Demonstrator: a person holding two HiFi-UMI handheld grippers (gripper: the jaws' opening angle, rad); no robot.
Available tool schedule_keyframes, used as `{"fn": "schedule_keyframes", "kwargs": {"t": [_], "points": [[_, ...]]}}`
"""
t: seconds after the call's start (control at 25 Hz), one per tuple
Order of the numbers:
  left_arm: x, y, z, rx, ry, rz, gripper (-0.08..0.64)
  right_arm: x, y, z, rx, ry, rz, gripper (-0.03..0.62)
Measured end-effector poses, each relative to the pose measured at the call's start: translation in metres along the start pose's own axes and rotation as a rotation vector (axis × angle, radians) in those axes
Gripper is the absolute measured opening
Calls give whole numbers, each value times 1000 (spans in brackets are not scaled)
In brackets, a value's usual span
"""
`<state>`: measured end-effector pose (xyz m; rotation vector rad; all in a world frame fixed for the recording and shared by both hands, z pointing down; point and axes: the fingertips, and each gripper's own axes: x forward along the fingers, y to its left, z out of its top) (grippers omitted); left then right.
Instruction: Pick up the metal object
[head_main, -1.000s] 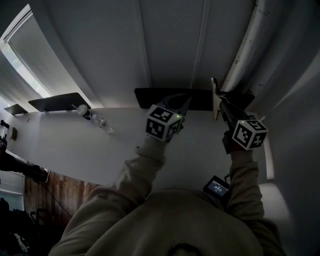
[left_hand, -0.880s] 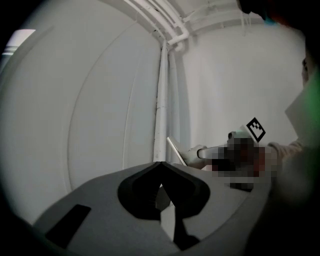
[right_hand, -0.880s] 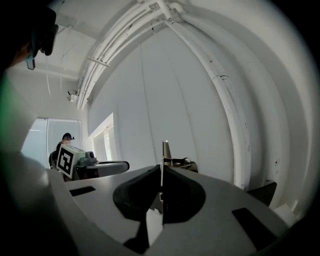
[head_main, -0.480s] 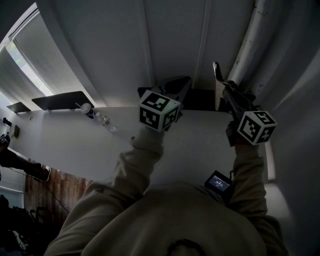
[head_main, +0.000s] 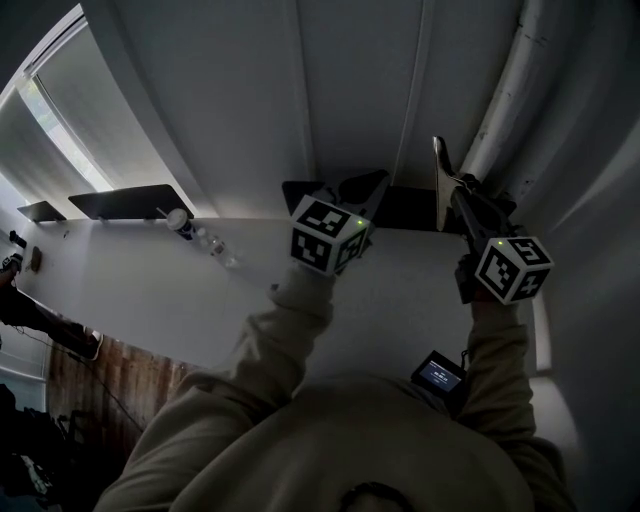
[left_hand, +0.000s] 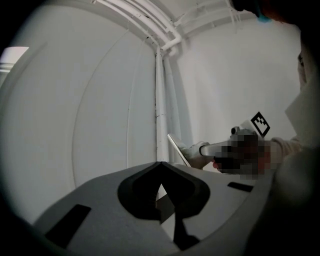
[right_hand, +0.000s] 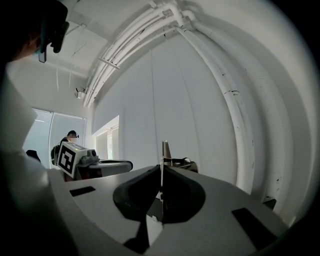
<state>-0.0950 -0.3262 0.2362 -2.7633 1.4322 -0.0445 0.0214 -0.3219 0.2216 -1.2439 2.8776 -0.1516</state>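
Metal object (head_main: 438, 185), a thin flat strip, pinched edge-on in the closed jaws of the right gripper (head_main: 452, 198) and held off the white table (head_main: 150, 280) at far right, pickup seemingly done, no step visibly left; left gripper (head_main: 362, 192) alongside, jaws together, empty.

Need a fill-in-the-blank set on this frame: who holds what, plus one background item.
1. The metal strip is pinched by the fingers of the ___ gripper.
2. The left gripper is shut and holds ___.
3. The pipes running up the wall are ___ in colour.

Missing words: right; nothing; white.
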Motion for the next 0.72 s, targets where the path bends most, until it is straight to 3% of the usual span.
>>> {"fn": "schedule_keyframes", "kwargs": {"t": [0.72], "points": [[2,5,-7,-2,-6,17,2,5,-6,-11,15,17,15,21]]}}
